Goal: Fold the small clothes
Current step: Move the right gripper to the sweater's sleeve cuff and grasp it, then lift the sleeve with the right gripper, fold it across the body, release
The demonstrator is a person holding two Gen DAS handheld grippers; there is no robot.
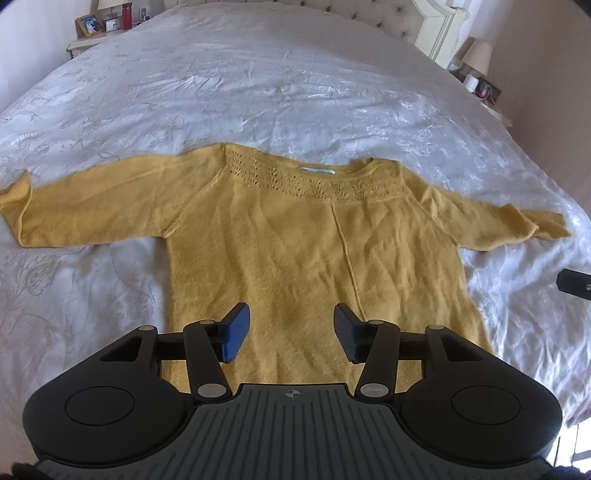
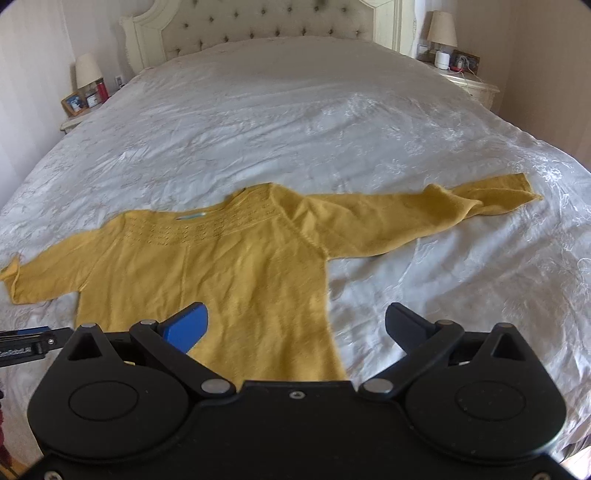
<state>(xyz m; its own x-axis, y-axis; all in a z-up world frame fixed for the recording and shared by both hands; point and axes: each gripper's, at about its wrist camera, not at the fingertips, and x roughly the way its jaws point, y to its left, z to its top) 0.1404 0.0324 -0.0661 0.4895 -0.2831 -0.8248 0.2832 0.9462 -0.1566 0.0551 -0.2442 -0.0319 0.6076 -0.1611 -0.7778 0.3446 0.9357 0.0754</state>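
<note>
Left wrist view: yellow sweater [image 1: 295, 240] lies flat, front up, on the white bedspread [image 1: 258, 92], both sleeves stretched sideways, presumably laid out so folding can start from a symmetric shape. Left gripper [image 1: 291, 332] hovers above the sweater's lower body, jaws spread, holding nothing. Right gripper [image 2: 295, 328] hangs over the sweater's right hem edge, jaws spread wide, empty. Neckline points toward the headboard [image 2: 266, 26]. No fold made yet.

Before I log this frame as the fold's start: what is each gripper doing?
Left gripper: open, holding nothing, above the yellow sweater.
Right gripper: open, holding nothing, over the sweater's right edge.
</note>
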